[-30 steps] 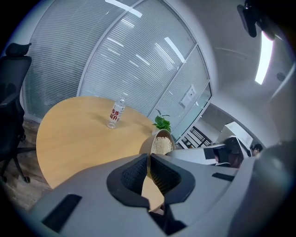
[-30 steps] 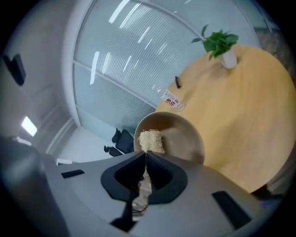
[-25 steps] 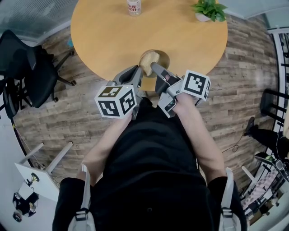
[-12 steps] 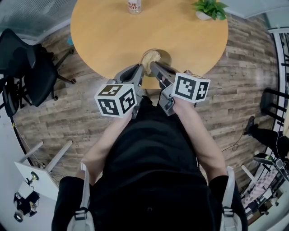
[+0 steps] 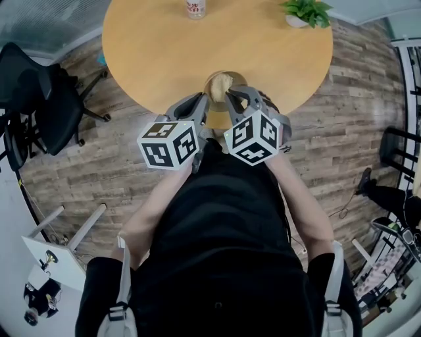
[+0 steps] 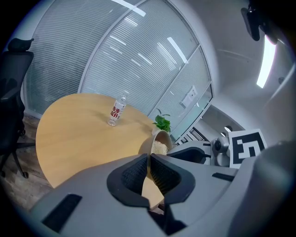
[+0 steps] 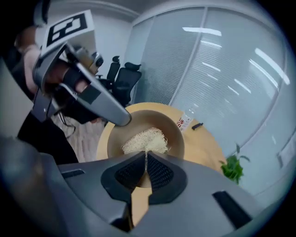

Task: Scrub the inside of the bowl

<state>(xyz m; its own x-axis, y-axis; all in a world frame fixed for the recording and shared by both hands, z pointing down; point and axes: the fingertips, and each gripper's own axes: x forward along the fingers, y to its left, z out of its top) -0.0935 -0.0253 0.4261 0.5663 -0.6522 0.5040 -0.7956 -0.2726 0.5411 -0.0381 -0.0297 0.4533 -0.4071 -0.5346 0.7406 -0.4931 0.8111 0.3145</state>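
At the surface's [image 5: 164,46] near edge the stiff, seemingly light bowl [image 7: 172,133] is pinched by its rim in the left tool [image 6: 149,160]; a soft fibrous scrubber [image 7: 145,140] is clenched in the right tool [image 7: 145,158].

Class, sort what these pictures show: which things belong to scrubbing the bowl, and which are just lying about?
In the job:
- bowl, clamped at its rim by the left gripper
- fibrous scrubber inside the bowl, pinched in the right gripper jaws

Lying about:
- water bottle
- potted plant
- small dark item near the bottle
- office chair
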